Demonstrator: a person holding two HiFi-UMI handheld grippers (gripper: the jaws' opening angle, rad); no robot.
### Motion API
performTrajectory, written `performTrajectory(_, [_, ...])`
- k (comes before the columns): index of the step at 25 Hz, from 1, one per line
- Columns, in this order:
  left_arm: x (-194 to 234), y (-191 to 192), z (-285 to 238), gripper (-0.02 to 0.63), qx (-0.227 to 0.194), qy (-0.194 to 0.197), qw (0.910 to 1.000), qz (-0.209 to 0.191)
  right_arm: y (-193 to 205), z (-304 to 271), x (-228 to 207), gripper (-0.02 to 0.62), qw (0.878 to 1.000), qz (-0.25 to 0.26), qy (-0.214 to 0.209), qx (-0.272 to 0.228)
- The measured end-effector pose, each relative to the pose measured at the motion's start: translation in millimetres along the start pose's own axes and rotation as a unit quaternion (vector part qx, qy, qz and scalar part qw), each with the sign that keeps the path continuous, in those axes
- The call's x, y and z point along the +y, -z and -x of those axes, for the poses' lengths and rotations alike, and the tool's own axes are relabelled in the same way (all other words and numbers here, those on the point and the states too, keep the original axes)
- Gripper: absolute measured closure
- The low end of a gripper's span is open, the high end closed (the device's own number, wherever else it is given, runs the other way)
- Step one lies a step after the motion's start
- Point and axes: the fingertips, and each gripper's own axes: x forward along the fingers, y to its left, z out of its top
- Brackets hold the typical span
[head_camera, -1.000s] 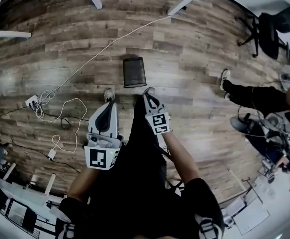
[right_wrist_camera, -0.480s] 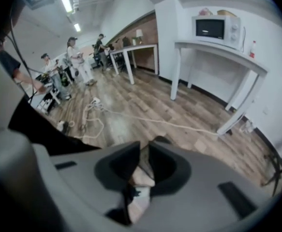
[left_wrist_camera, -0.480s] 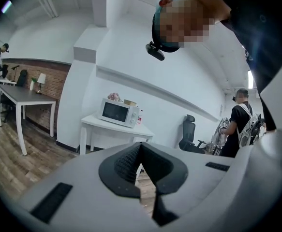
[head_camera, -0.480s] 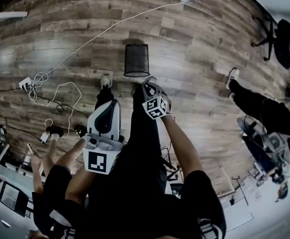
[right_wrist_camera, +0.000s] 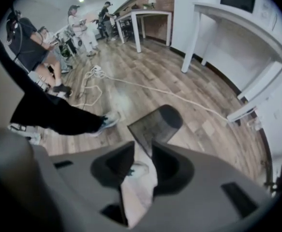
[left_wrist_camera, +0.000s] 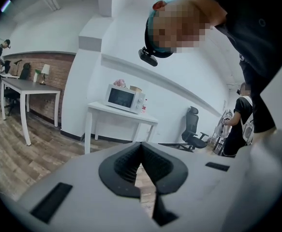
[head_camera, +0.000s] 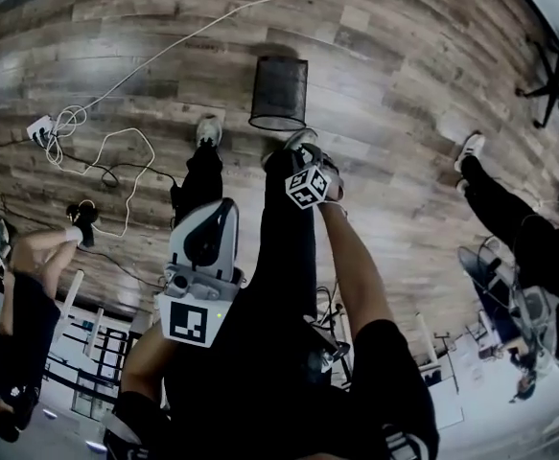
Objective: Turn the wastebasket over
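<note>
The left gripper (left_wrist_camera: 141,148) is pressed together, empty. The right gripper (right_wrist_camera: 141,153), jaws just opening on nothing, points down at the wastebasket (head_camera: 279,94) on the floor (head_camera: 404,84).

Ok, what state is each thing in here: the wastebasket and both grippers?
wastebasket: on the floor, apparently mouth-down, untouched.
left gripper: fingers shut, empty.
right gripper: fingers apart, have just been opening, gripping nothing.
</note>
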Motion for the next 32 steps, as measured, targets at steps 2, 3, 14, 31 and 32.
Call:
performTrajectory(2, [8.0,8.9,-0.2,0.572,0.001,-0.005,1.0,-0.002,9.8,-18.7,1.0,0.466,1.0,0.003,-0.002,0.014])
performTrajectory(3, [12.2,13.6,-0.3,0.572,0.001,-0.006,1.0,-0.002,12.9,-28.1,1.3,0.465,1.0,0.005,-0.002,0.019])
performTrajectory(14, [48.7,63.5,-11.3,0.574,0.011,-0.013,0.9998,0.003,32.2,-115.2,6.1,0.408,0.996,0.06,-0.002,0.063])
performTrajectory(31, [101.2,110.7,-40.7,0.574,0.019,-0.048,0.998,0.036,57.6,-195.1,20.9,0.385,0.984,0.127,-0.008,0.121])
performTrajectory(32, [102.6,113.0,-40.5,0.572,0.02,-0.048,0.998,0.038,57.3,-198.3,20.9,0.384,0.984,0.132,-0.003,0.121])
